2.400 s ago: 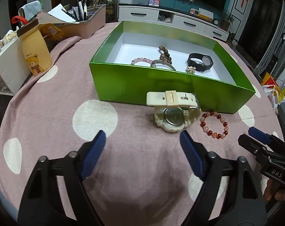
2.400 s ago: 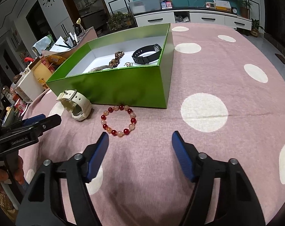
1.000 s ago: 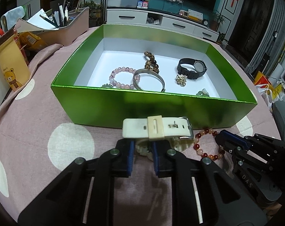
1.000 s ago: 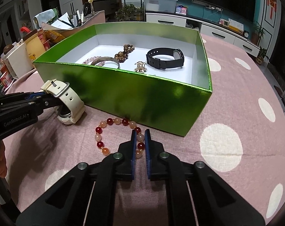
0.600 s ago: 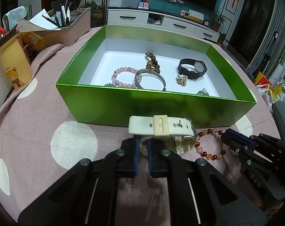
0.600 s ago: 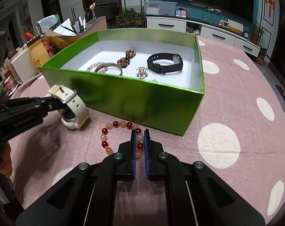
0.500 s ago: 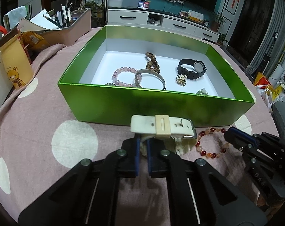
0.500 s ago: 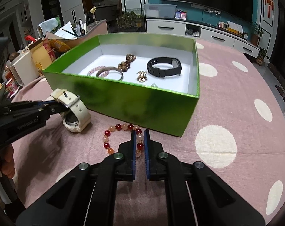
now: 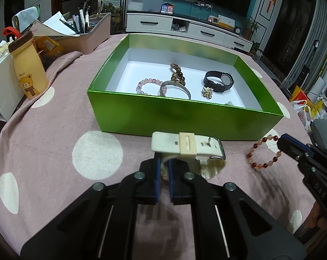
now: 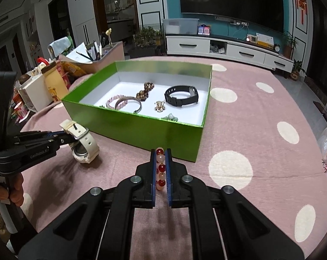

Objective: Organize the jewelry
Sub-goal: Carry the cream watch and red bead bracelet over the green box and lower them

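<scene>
On the pink polka-dot tablecloth (image 10: 250,117) stands a green box (image 10: 141,127), TV (image 10: 228,2) behind.

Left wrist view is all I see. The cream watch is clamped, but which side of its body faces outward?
Observer: In the right wrist view, the cream watch shows its round metal case back.
Operator: Does the other clamp actually hold the beads?
Observer: Yes. The right gripper is shut on the bead bracelet, red and pale beads lined up between its pads.
Operator: Who holds my clamp?
Observer: A bare hand grips the left gripper by its handle.
</scene>
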A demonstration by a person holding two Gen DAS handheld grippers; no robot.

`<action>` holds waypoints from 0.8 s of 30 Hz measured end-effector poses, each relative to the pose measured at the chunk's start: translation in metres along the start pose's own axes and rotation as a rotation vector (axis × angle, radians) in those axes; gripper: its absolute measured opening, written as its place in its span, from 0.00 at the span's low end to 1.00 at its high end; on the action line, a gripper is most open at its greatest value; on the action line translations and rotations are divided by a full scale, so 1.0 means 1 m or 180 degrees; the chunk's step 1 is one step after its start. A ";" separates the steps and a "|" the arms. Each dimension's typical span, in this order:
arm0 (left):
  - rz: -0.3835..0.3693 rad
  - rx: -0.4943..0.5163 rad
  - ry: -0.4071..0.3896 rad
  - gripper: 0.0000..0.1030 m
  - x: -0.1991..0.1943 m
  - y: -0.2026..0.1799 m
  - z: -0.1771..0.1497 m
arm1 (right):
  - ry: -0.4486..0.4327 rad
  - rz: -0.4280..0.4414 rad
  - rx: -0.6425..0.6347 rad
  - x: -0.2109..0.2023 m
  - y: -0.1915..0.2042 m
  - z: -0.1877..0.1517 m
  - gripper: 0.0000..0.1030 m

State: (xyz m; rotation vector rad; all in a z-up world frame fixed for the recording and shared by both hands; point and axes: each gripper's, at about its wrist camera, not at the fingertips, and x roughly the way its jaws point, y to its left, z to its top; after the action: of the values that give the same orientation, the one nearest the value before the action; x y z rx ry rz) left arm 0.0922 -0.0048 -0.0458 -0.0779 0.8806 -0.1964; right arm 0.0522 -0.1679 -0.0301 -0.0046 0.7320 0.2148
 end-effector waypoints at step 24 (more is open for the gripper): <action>0.0111 0.0016 -0.0316 0.06 -0.061 -0.004 0.023 | -0.0437 0.0023 -0.0116 -0.051 0.007 0.026 0.07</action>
State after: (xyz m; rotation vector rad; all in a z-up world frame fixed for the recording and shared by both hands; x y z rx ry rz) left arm 0.0716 0.0033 0.0156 -0.0669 0.7820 -0.1609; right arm 0.0313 -0.1690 0.0241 -0.0216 0.5914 0.2330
